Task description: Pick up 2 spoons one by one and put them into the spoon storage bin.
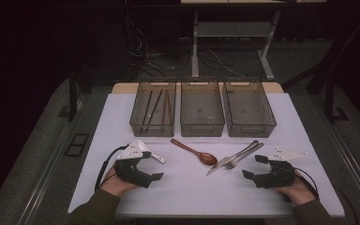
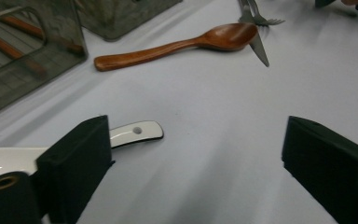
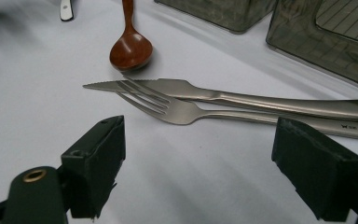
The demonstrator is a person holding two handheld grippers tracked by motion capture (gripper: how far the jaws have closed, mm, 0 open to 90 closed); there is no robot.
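Both grippers are held low over the white table with jaws spread wide, nothing between them. Beside the left gripper a white spoon is seen at its 11 o'clock. Ahead of the right gripper, at 12 o'clock, a fork and knife lie side by side, touching. The wooden spoon is found between the grippers, three bins beyond.
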